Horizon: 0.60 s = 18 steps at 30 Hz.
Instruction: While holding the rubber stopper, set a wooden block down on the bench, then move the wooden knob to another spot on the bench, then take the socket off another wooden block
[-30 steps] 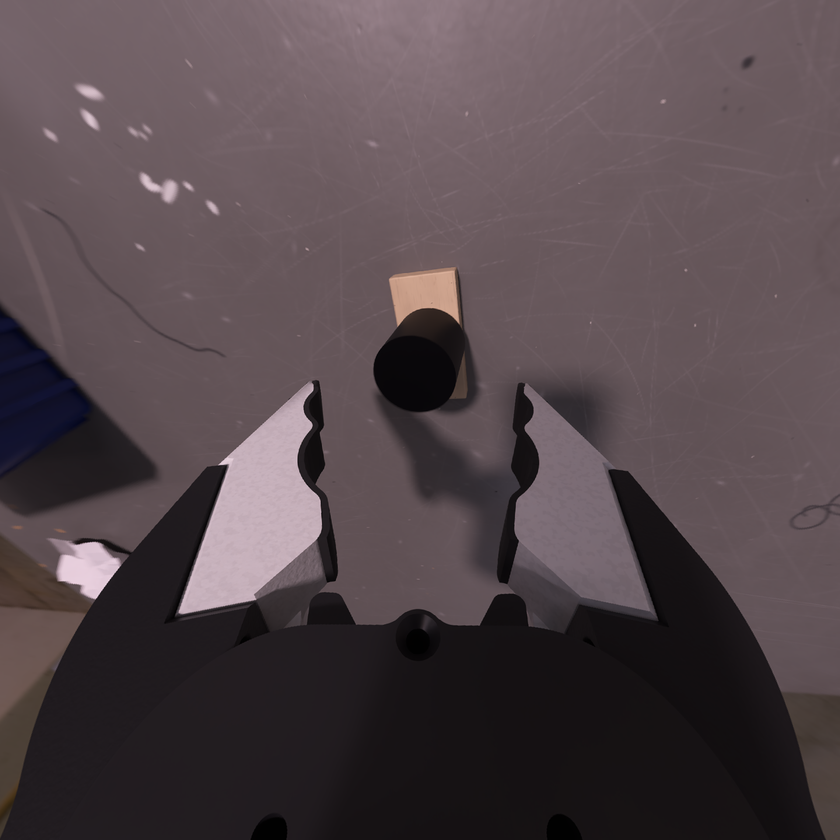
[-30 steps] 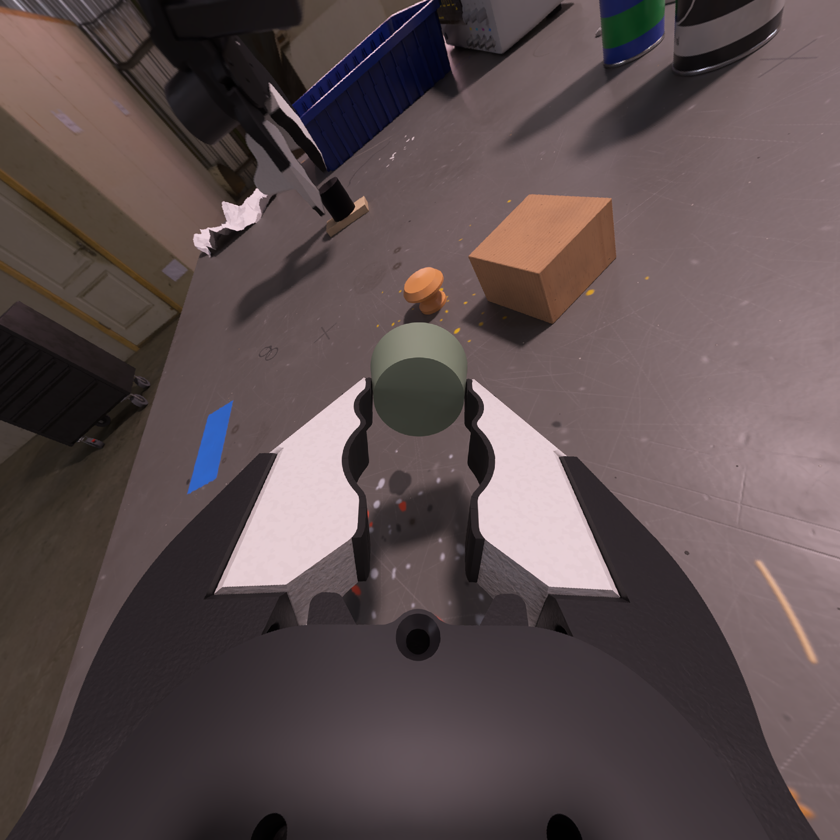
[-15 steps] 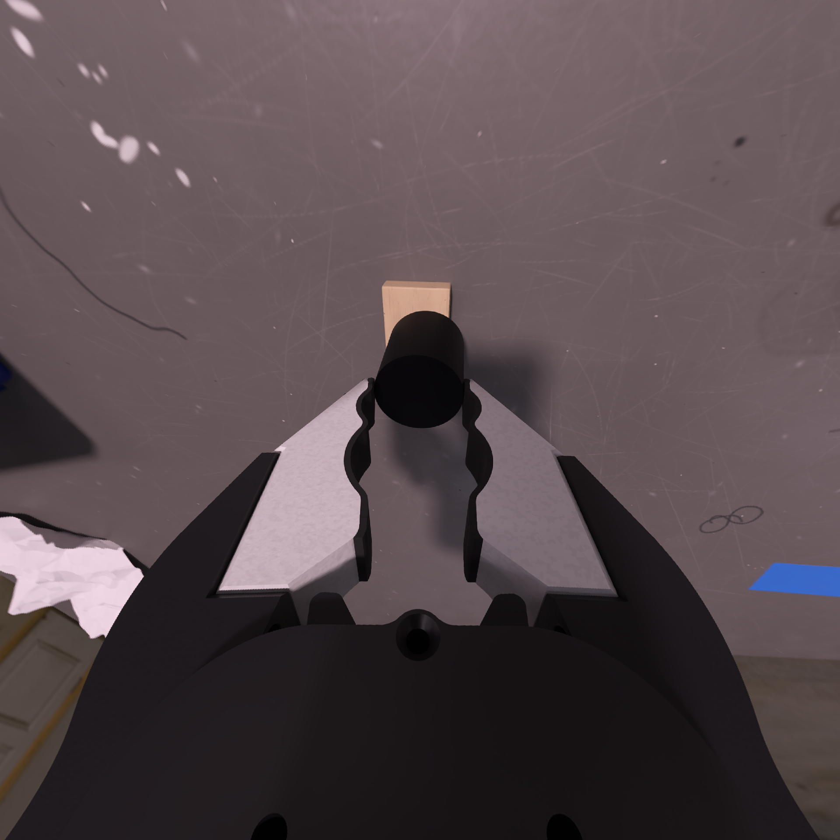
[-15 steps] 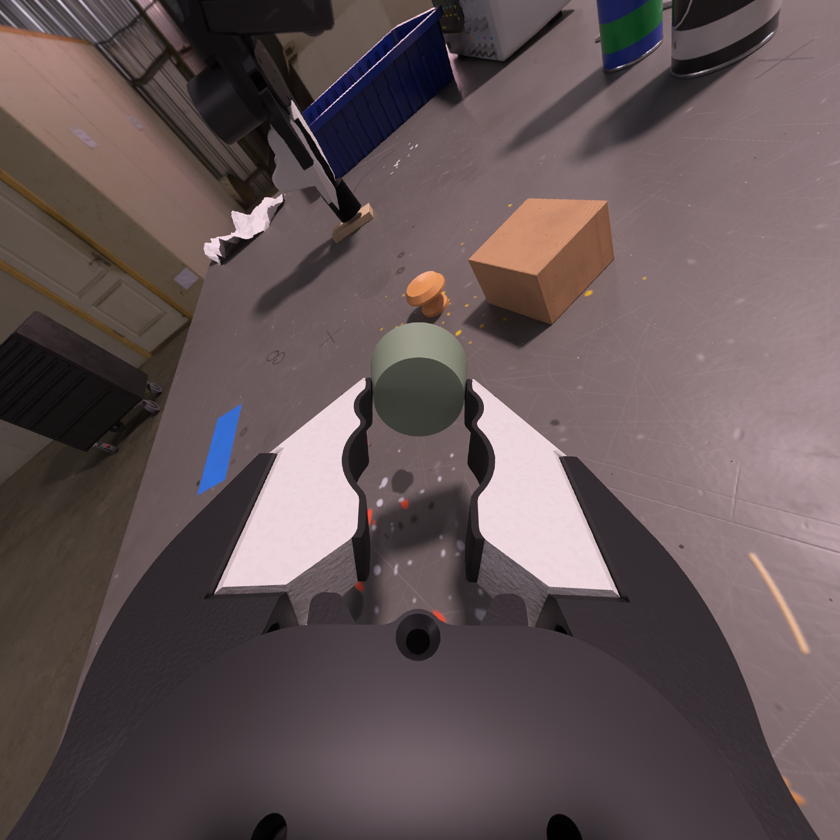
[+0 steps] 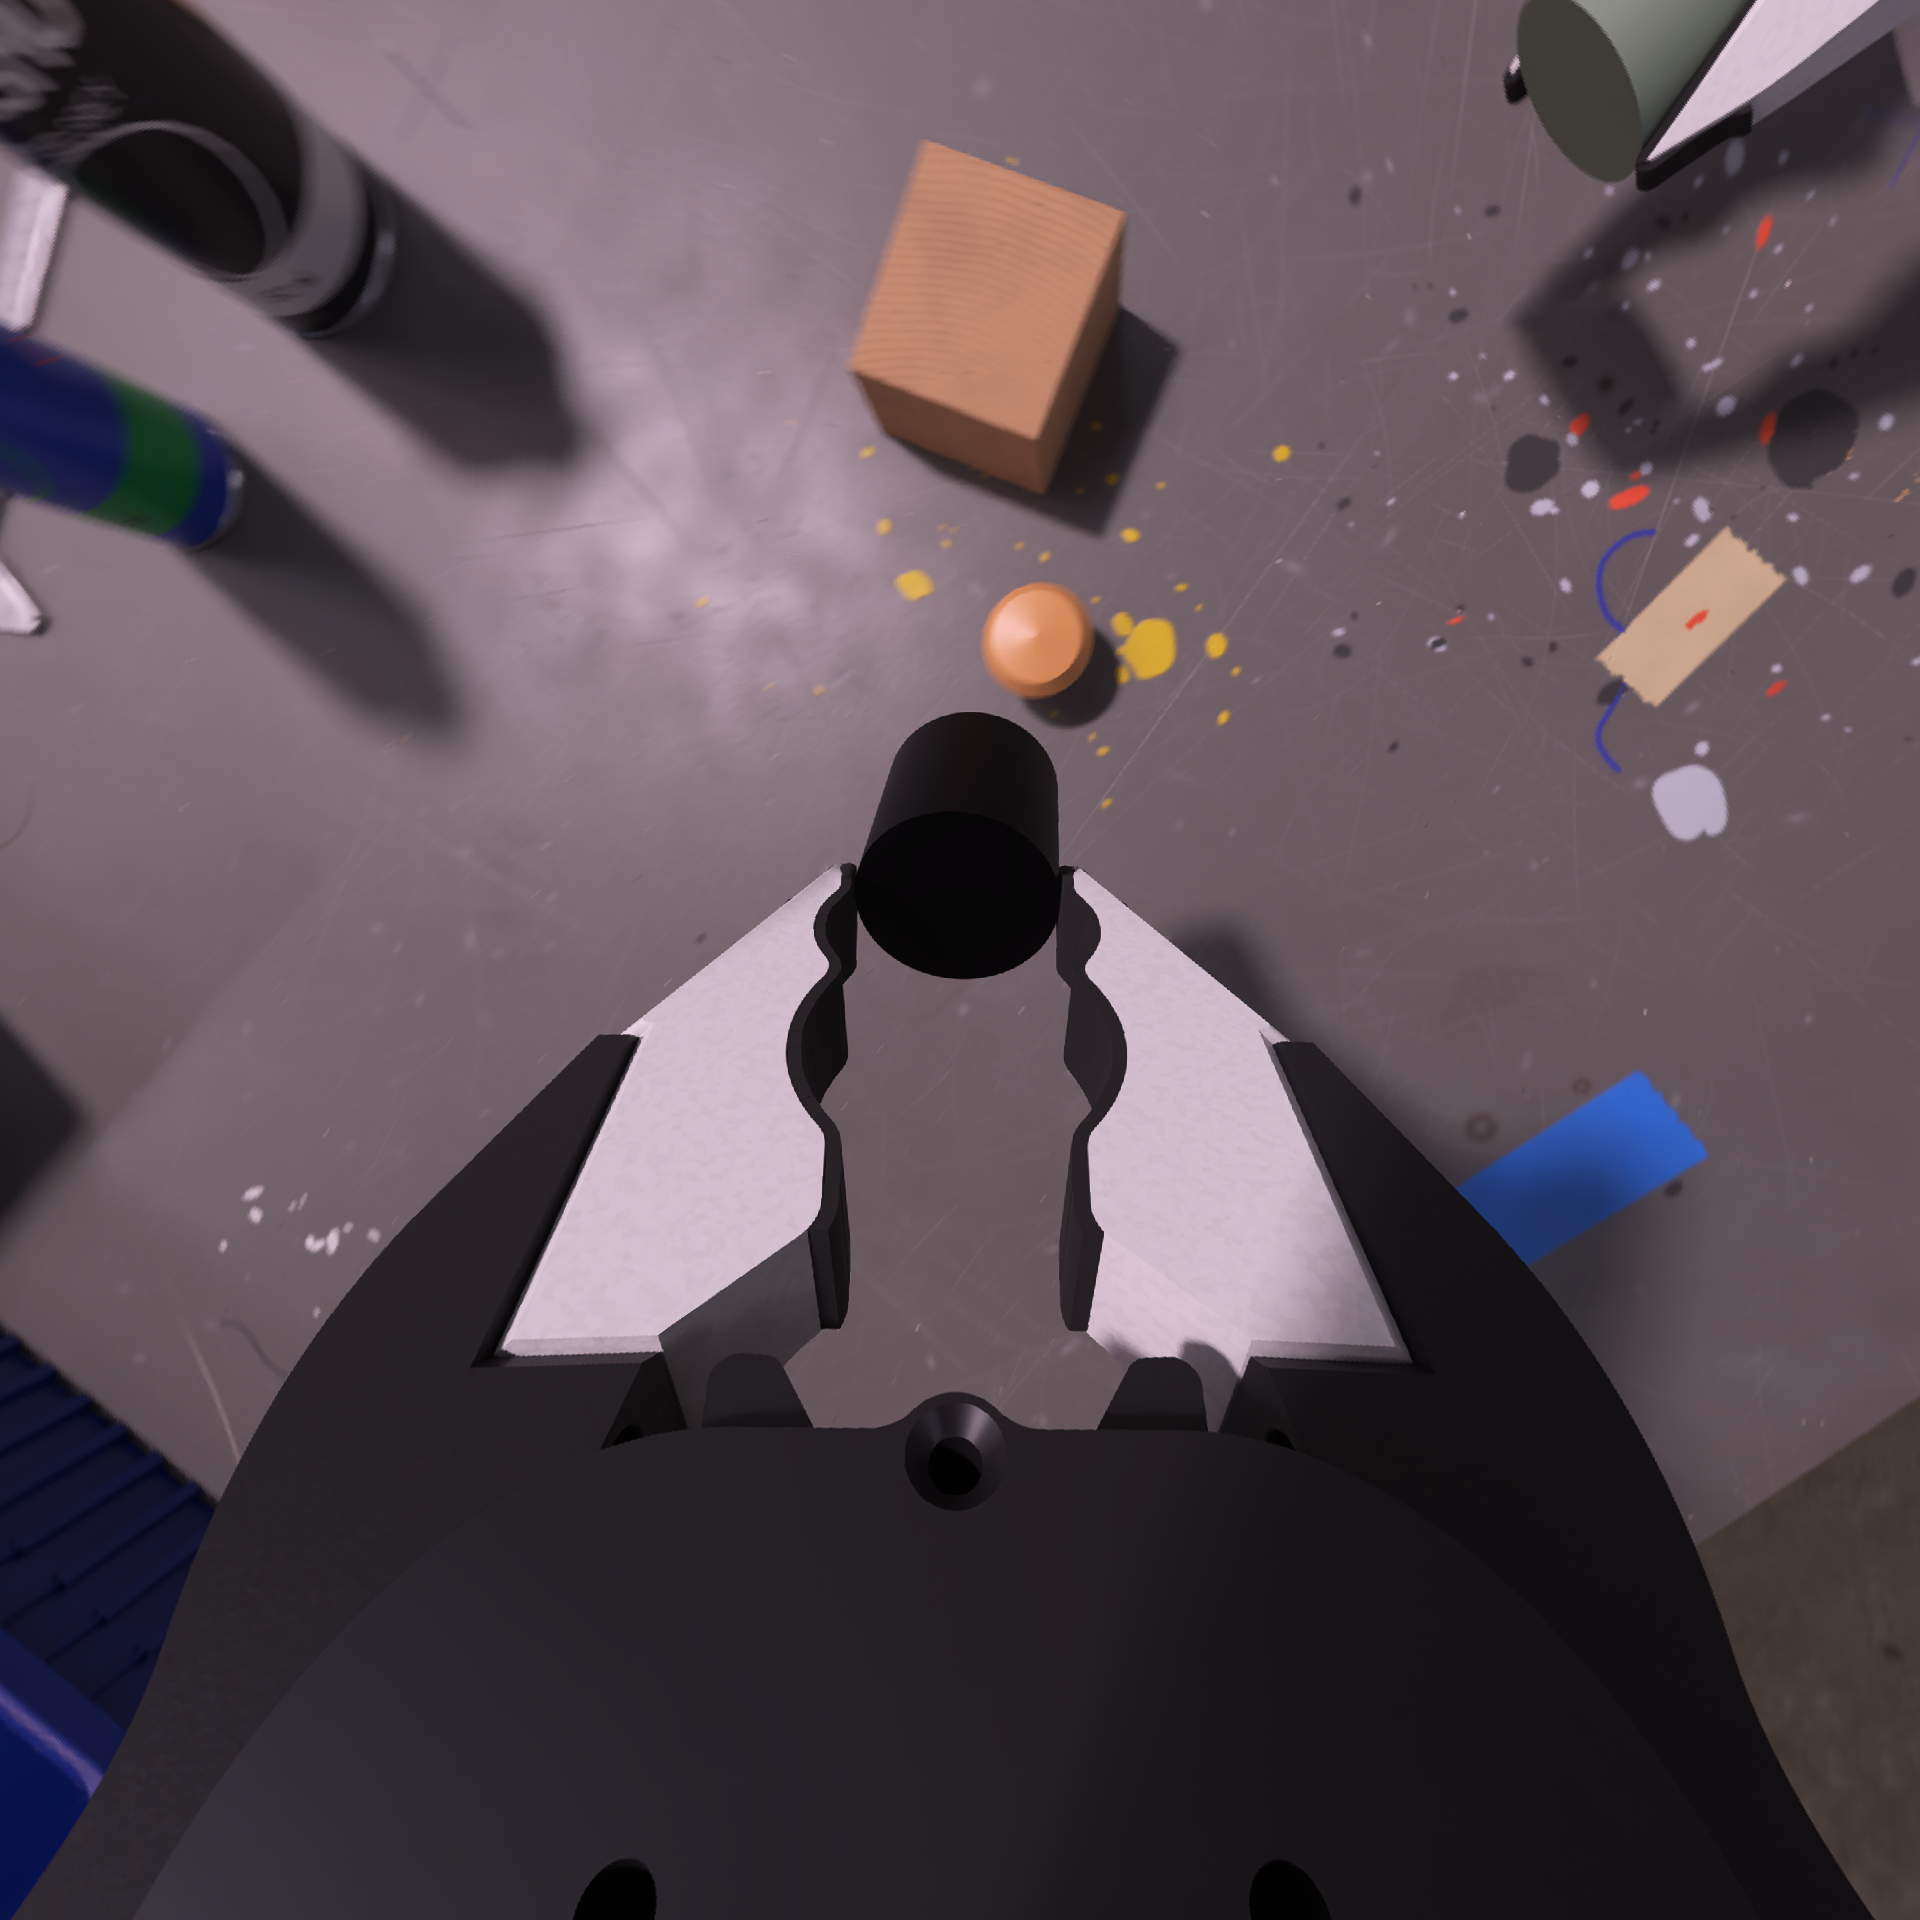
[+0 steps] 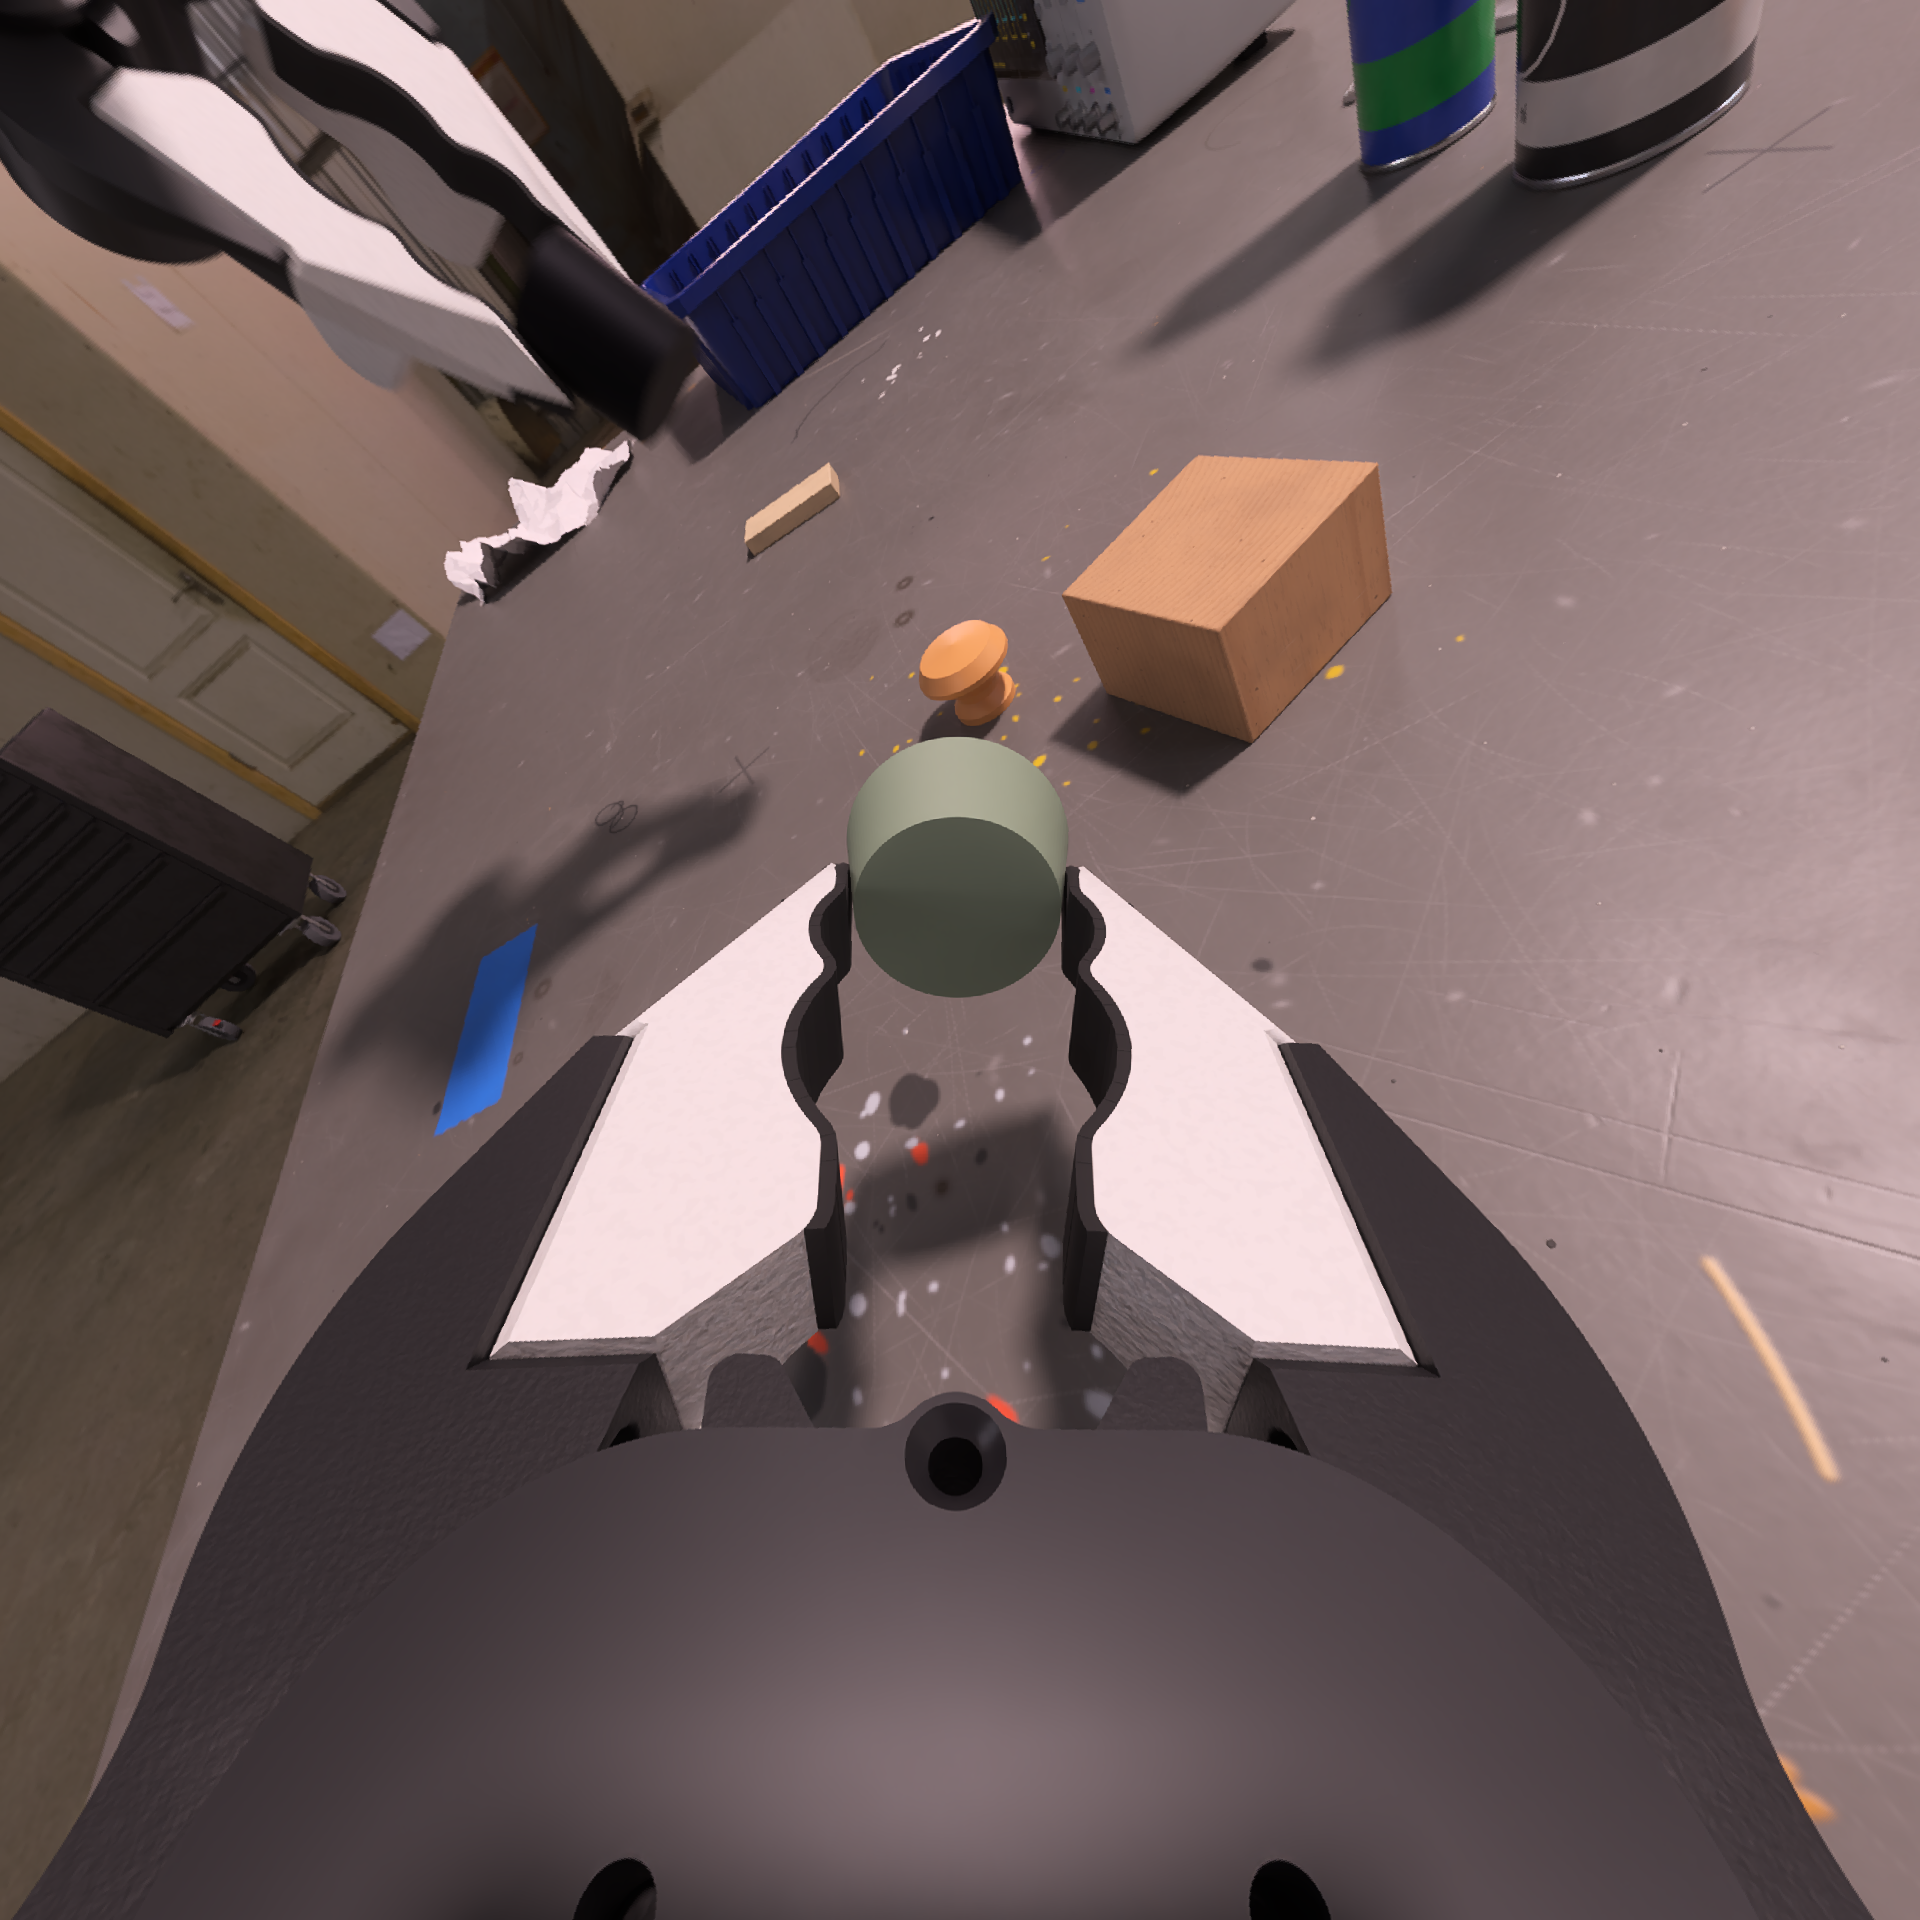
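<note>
My left gripper (image 5: 956, 883) is shut on the black socket (image 5: 961, 831) and holds it in the air above the bench. From the right wrist view it hangs high at the upper left (image 6: 561, 281), socket (image 6: 613, 332) at its tips. The small pale wooden block (image 6: 792, 507) lies bare on the bench, far left. My right gripper (image 6: 956, 883) is shut on the grey-green rubber stopper (image 6: 956, 873), above the bench; it shows in the left wrist view (image 5: 1600, 83) too. The wooden knob (image 5: 1037, 639) (image 6: 966, 665) stands beside the big wooden block (image 5: 992, 312) (image 6: 1236, 592).
A blue bin (image 6: 842, 218), a white box (image 6: 1122, 62) and two cans (image 6: 1429, 73) (image 6: 1631, 83) line the bench's far side. Crumpled paper (image 6: 540, 514) lies at the left edge. Blue tape (image 6: 488, 1029) and a tan tape scrap (image 5: 1688, 613) lie flat.
My left gripper closed on the socket, lifted it off the small pale block and swung up and over toward the knob. My right gripper stayed put with the stopper.
</note>
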Tool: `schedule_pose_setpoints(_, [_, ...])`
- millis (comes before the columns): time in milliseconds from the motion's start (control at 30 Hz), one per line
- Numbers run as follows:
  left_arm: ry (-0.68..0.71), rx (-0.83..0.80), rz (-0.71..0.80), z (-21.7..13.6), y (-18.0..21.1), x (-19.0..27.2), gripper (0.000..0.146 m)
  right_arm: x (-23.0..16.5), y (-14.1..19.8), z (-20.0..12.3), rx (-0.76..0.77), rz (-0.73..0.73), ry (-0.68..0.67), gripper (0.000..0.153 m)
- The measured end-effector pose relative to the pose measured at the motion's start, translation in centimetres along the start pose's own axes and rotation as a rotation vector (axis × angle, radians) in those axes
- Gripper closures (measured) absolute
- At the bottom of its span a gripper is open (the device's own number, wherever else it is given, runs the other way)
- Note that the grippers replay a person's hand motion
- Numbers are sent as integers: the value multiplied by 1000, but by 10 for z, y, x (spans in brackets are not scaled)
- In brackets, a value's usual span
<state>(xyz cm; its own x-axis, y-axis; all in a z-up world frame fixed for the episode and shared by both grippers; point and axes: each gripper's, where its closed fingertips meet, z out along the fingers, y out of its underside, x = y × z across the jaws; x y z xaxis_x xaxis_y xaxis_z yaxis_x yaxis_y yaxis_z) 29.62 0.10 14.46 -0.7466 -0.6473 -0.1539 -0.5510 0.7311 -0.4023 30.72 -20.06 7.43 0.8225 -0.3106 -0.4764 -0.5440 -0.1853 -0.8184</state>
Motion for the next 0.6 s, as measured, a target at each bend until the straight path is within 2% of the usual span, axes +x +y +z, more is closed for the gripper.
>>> schedule_pose_setpoints(167, [7, -113, 95, 75, -37, 38, 108, 1, 2, 1, -13, -16, 14, 112])
schedule_pose_setpoints(333, [33, -159, 165, 127, -57, 61, 108, 1, 1, -2, -3, -12, 11, 112])
schedule_pose_setpoints(433, [37, -204, 170, 143, -54, 62, 108, 1, -2, -6, 12, -1, 3, 112])
schedule_pose_setpoints(600, [-27, -258, 191, 143, -48, 58, 108, 0, -4, -9, 25, 18, -20, 112])
